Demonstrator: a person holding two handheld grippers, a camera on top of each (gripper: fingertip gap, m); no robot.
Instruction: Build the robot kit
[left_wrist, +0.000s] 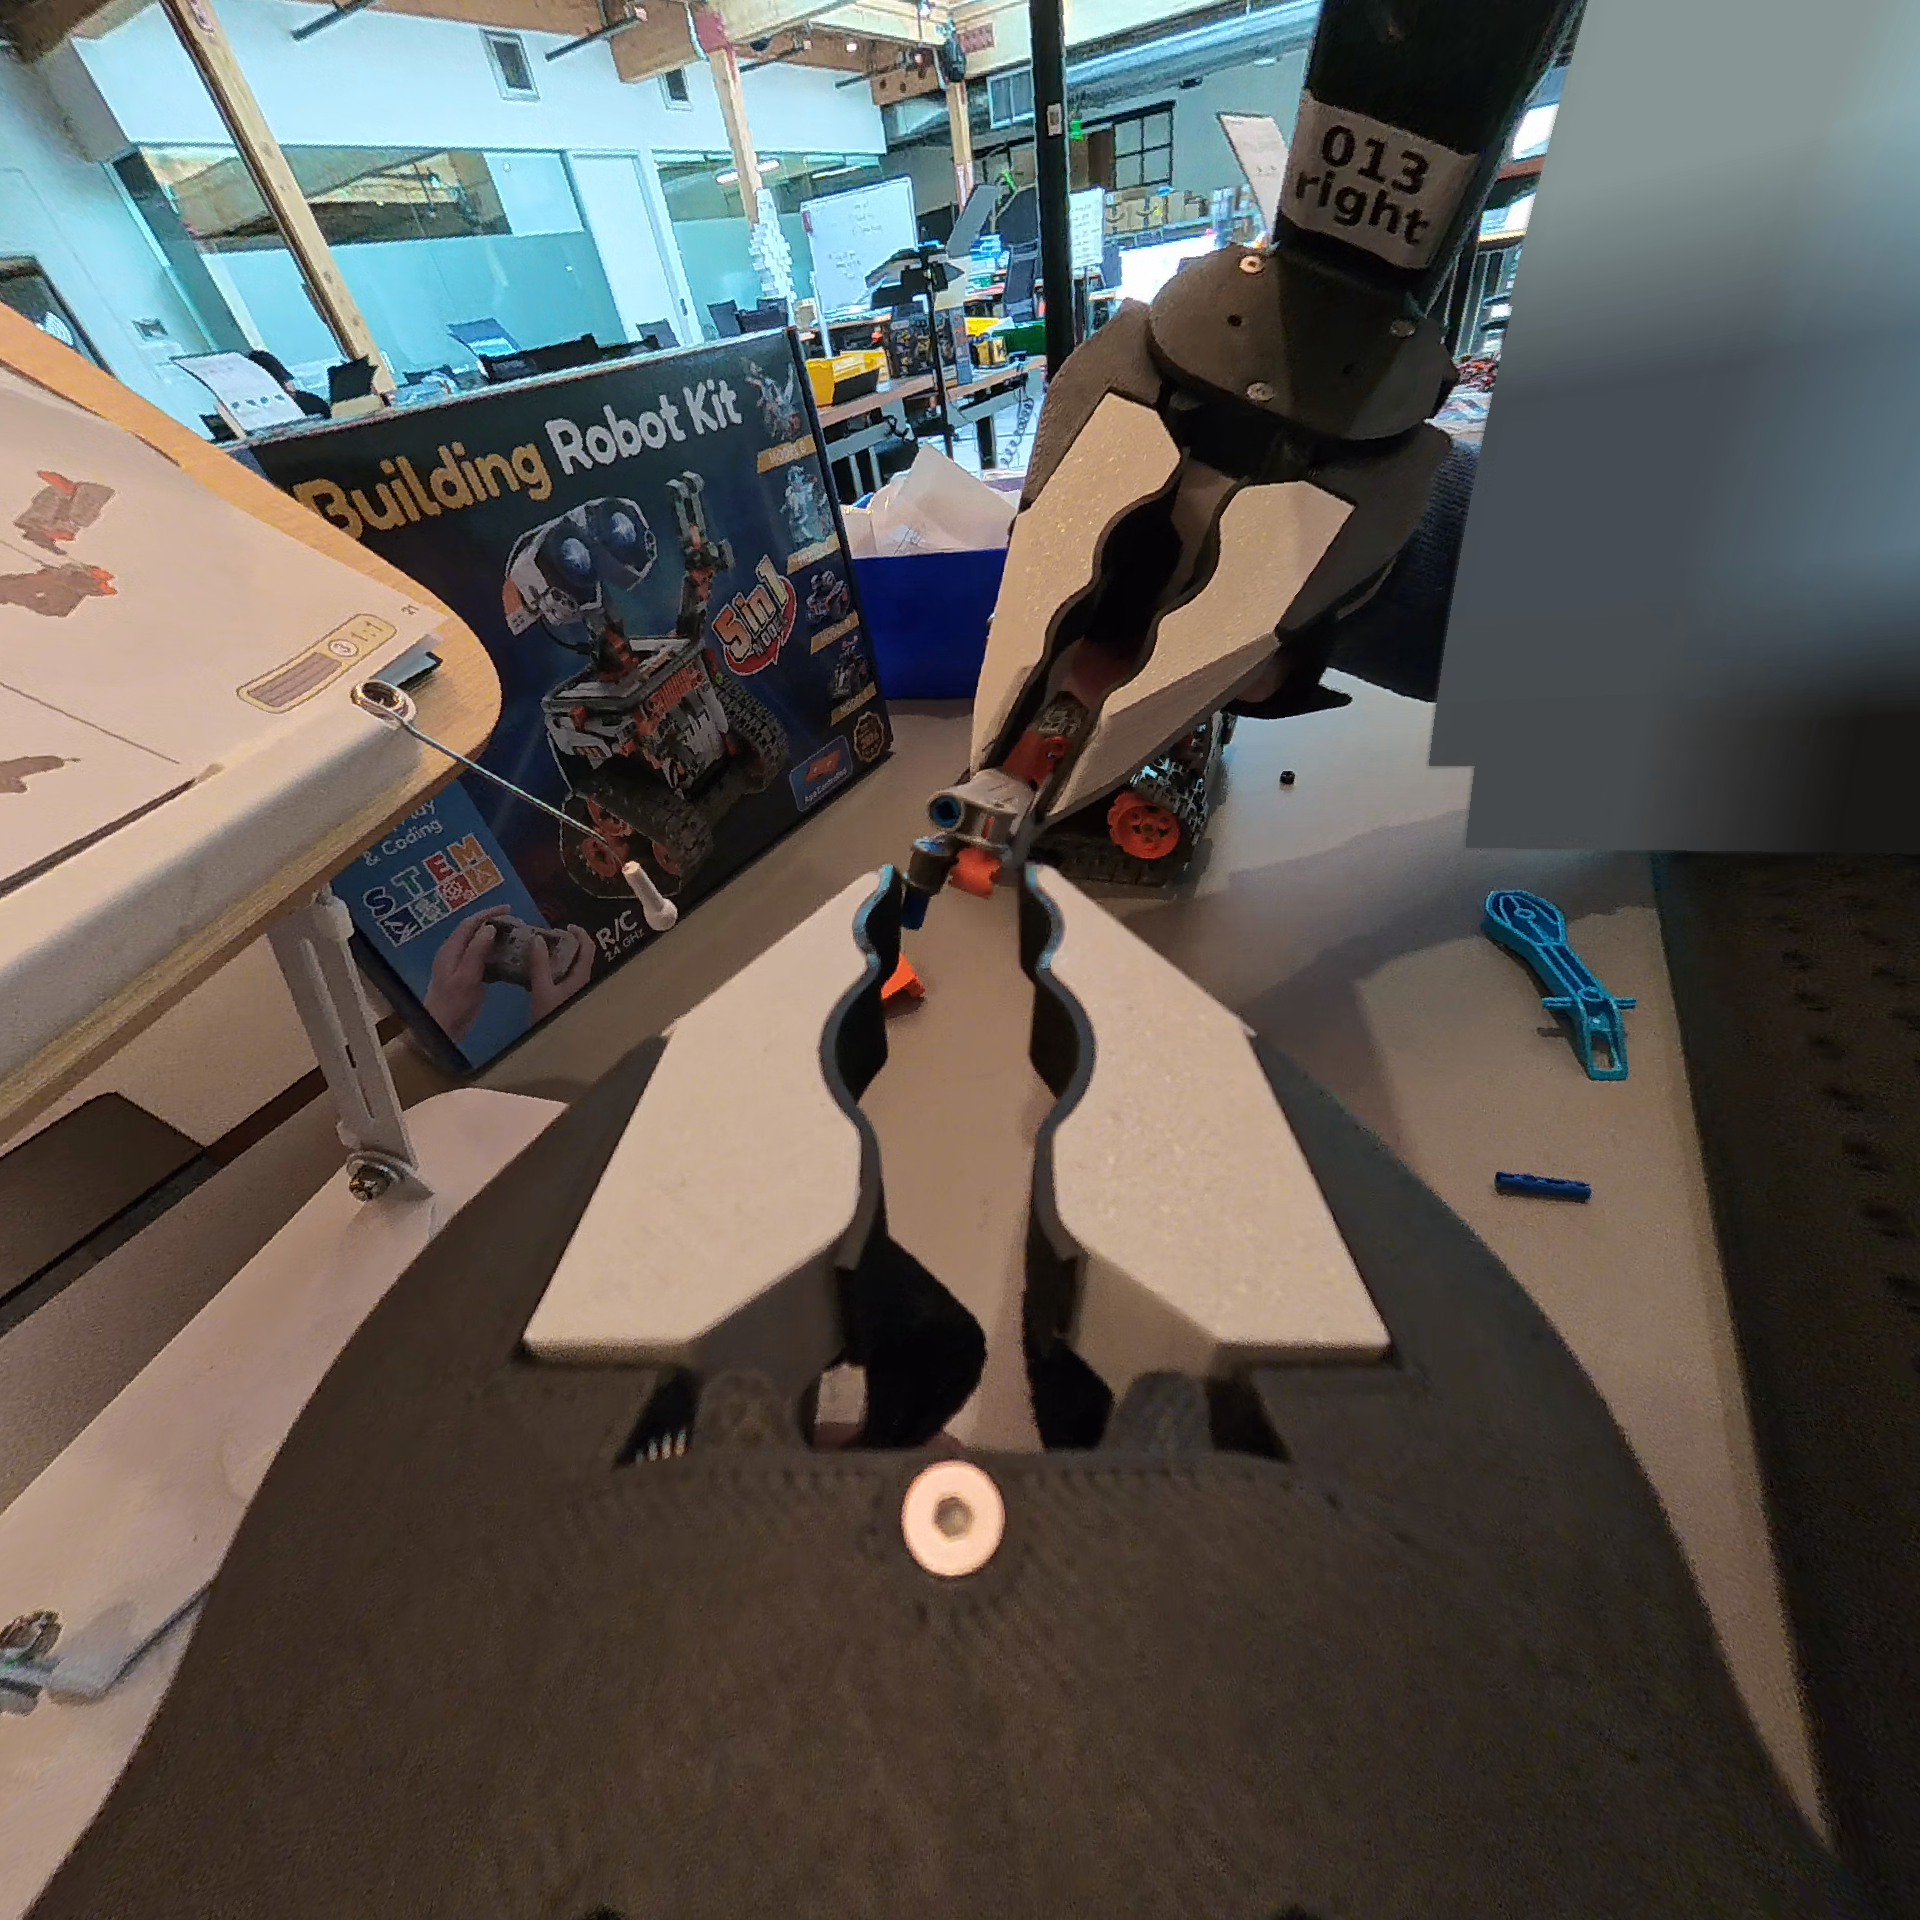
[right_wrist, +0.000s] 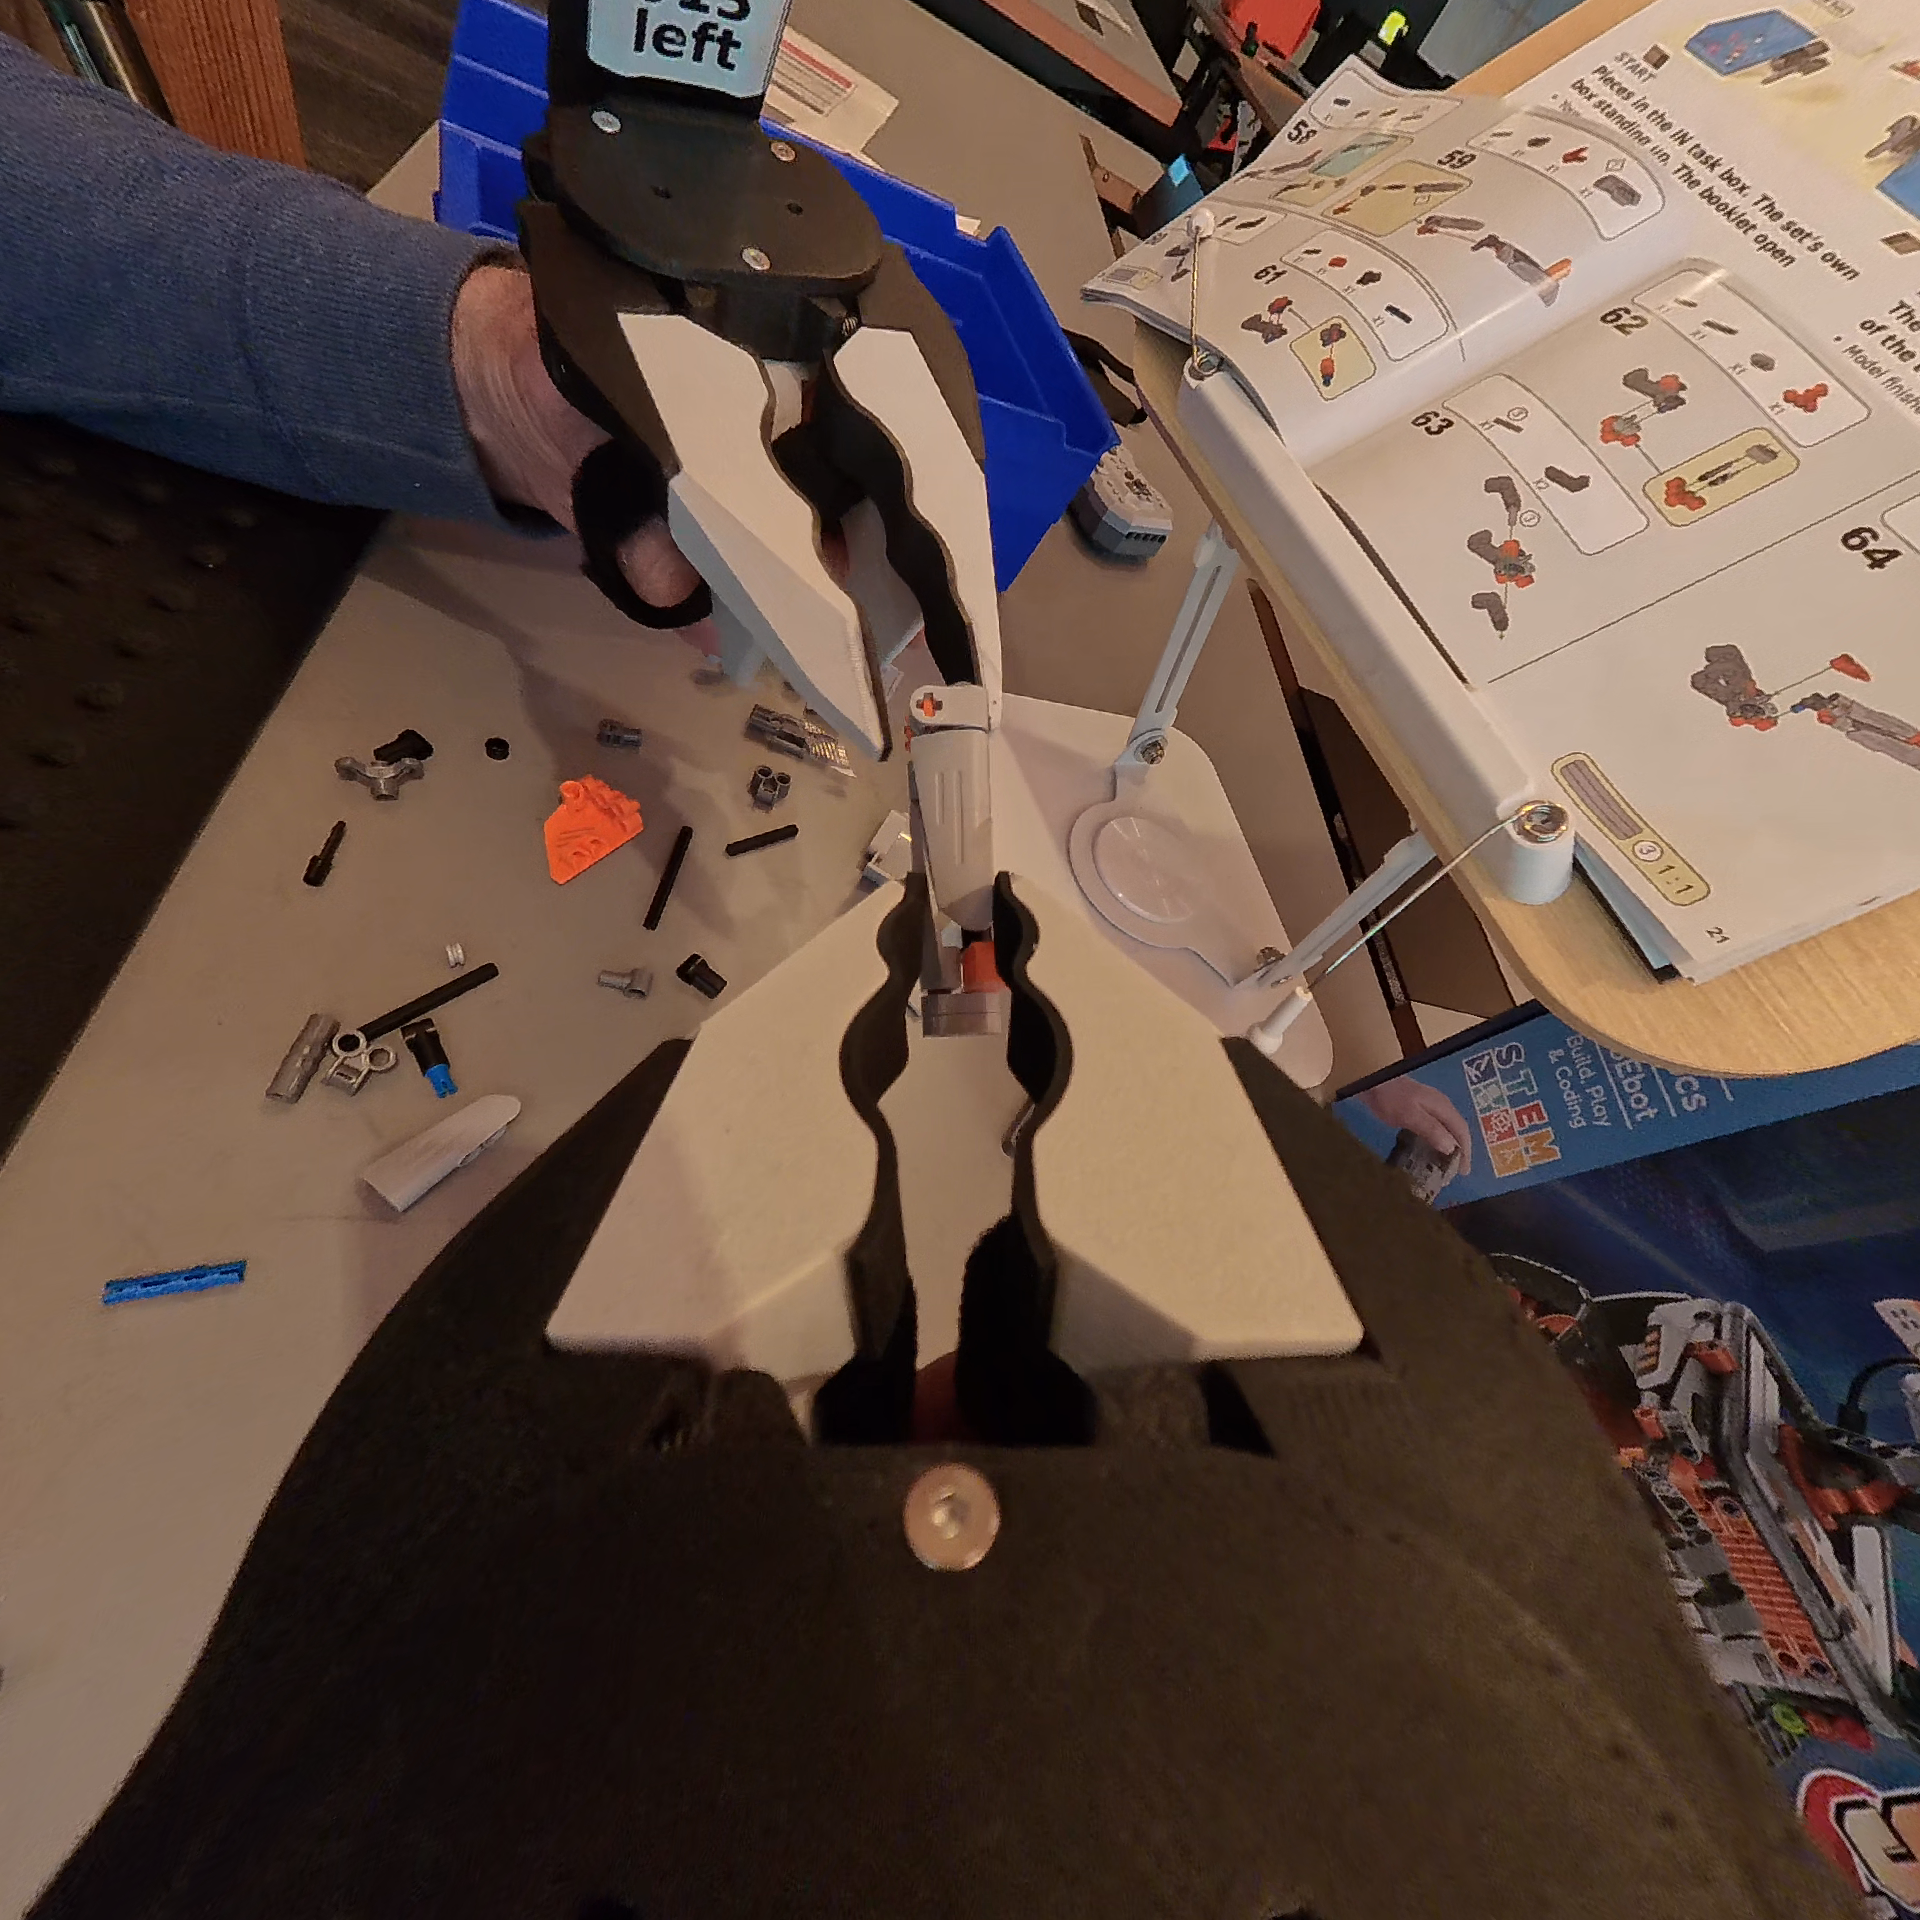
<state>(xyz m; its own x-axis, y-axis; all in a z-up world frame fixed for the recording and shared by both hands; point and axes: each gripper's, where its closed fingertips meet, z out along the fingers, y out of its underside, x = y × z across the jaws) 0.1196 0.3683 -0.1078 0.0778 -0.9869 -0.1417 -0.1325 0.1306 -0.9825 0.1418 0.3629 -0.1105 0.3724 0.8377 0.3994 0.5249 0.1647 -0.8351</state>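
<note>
A slim grey, white and orange brick assembly (right_wrist: 951, 821) hangs above the table between my two grippers. My right gripper (right_wrist: 958, 899) is shut on its lower part, where an orange piece and a grey disc show between the fingers. My left gripper (left_wrist: 961, 883) closes on the other end, a grey connector with orange and blue bits (left_wrist: 966, 831). In the left wrist view the right gripper (left_wrist: 1023, 810) comes down from above. In the right wrist view the left gripper (right_wrist: 930, 717) reaches in from the top, held by a hand in a blue sleeve (right_wrist: 208, 260).
A tracked robot model (left_wrist: 1143, 821) stands behind the grippers. The kit box (left_wrist: 582, 644) leans beside a book stand with an open instruction booklet (right_wrist: 1558, 468). A blue bin (right_wrist: 997, 343) sits behind. An orange piece (right_wrist: 592, 826), a blue beam (right_wrist: 171, 1280) and a blue tool (left_wrist: 1558, 977) lie on the table. My two grippers' fingertips are within a few centimetres of each other.
</note>
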